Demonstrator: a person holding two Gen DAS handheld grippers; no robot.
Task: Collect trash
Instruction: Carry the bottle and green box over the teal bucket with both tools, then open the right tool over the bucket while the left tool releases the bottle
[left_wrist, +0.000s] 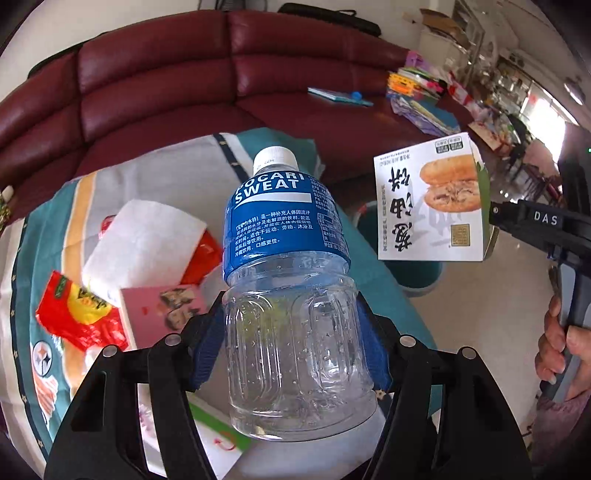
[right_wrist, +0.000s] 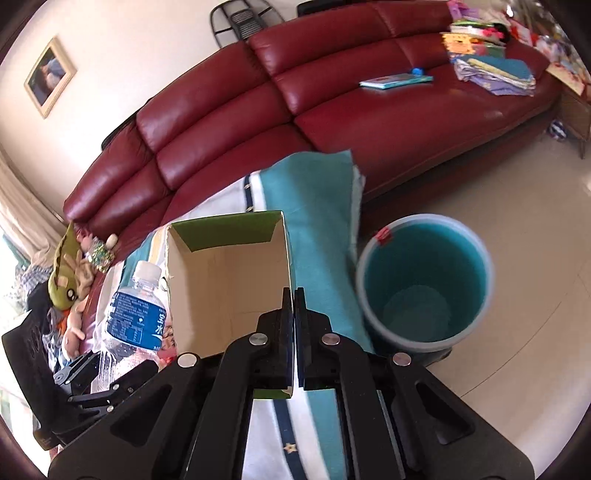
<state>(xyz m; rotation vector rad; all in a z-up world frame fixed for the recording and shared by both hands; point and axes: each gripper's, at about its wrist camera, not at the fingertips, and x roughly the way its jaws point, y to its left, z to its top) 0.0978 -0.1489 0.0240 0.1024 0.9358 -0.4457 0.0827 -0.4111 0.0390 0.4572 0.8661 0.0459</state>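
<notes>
Through the left wrist camera, my left hand-held gripper (left_wrist: 291, 343) was clamped on the bottle (left_wrist: 288, 295), blue pads pressing its ribbed clear lower body. It looked empty, so I judged it light, thin-walled and a little slippery; the ribs were the sensible place to hold. Its long axis ran away from the camera, white cap farthest and base nearest, above the tabletop (left_wrist: 37, 295) with its red wrappers (left_wrist: 79, 314). To the right the food box (left_wrist: 430, 201) hung in the air, printed face toward me and upside down, pinched by my right hand-held gripper (left_wrist: 495, 218).

Through the right wrist camera, the right hand-held gripper (right_wrist: 294, 332) was squeezed shut on one wall of the food box (right_wrist: 225, 280). I judged the card light, stiff but crushable, best held by that wall. Its open mouth faced the camera. The teal bin (right_wrist: 424, 288) stood on the floor just right of it.
</notes>
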